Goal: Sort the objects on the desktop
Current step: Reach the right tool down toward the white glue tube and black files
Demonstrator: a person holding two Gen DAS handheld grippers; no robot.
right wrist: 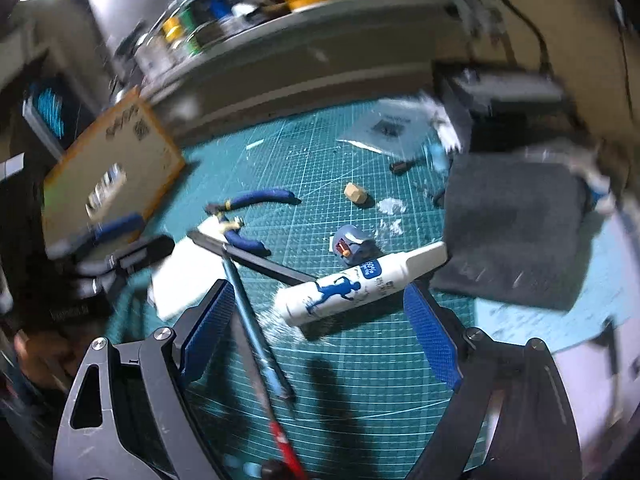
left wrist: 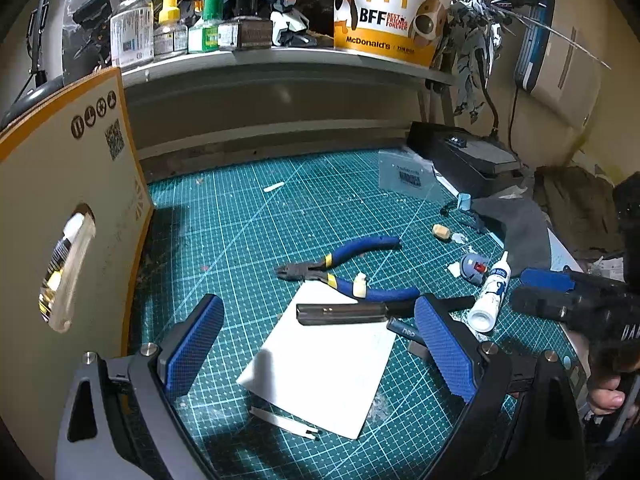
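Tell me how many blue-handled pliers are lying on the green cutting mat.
1. The blue-handled pliers lie mid-mat, handles spread, just beyond the white card and a dark flat bar. Clutter on the mat's right side could hide another.

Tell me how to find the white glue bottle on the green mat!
Look at the green cutting mat under the grey shelf. Near its right side, beside a dark grey cloth, lies a white bottle on its side. Only it has a blue running figure printed on it.
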